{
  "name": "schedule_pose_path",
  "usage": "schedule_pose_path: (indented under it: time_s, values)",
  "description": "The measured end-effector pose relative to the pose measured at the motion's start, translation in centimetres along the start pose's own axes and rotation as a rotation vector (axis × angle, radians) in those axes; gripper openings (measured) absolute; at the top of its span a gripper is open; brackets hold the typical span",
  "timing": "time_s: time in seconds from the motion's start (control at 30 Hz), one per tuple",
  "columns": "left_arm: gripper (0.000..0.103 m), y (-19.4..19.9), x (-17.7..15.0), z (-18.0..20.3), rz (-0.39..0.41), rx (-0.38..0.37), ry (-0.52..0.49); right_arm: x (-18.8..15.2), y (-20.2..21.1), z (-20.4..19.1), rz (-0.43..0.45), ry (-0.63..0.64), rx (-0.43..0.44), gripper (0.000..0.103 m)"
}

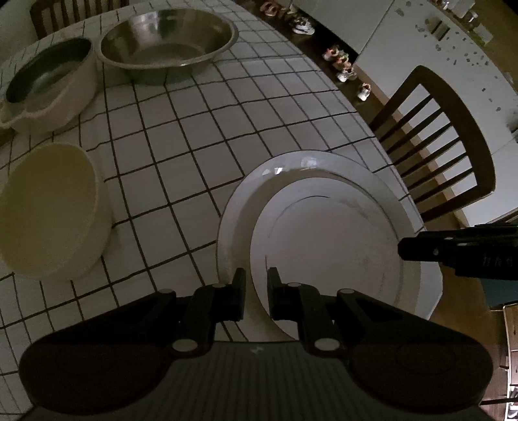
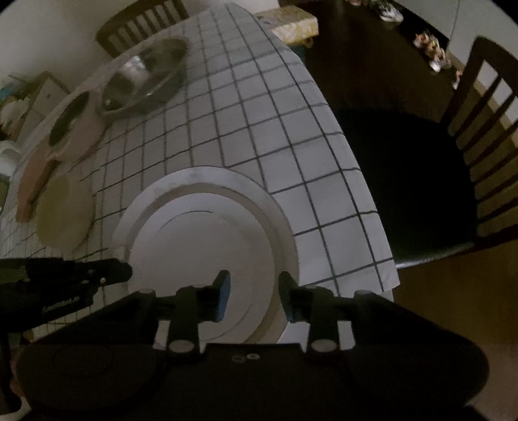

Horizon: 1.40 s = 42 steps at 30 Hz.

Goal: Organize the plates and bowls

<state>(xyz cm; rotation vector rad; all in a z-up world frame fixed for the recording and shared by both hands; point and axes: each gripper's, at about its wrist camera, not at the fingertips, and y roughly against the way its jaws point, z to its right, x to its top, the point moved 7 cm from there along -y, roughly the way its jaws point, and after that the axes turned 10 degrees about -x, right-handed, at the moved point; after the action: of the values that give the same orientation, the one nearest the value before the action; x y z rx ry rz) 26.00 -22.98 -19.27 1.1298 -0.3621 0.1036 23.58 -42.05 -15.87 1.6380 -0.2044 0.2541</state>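
Observation:
A smaller white plate sits over a larger white plate near the table's right edge; both also show in the right wrist view, small plate on large plate. My left gripper has its jaws narrowly apart around the small plate's near-left rim. My right gripper is open, its fingers straddling the plates' right rim; it also shows in the left wrist view. A steel bowl, a beige bowl with a dark inside and a cream bowl stand at the left.
The table has a white cloth with a black grid. A dark wooden chair stands by the right edge, another at the far side. Shoes line the floor by a white cabinet.

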Motion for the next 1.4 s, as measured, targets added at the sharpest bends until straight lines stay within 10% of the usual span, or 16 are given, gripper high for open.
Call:
schedule_pose_path:
  time_s: [0.97, 1.23, 1.4]
  values:
    - [0.015, 12.8, -3.2, -1.5, 0.239, -0.025, -0.141, -3.5, 10.0, -9.9, 0.328, 0.072, -0.012, 0.054]
    - [0.052, 17.1, -4.7, -3.7, 0.326, -0.012, -0.137, -4.6, 12.2, -14.2, 0.396, 0.096, 0.013, 0.069]
    - [0.057, 19.4, -5.7, -5.3, 0.376, 0.008, -0.133, -5.1, 13.1, -17.1, 0.426, 0.115, 0.035, 0.076]
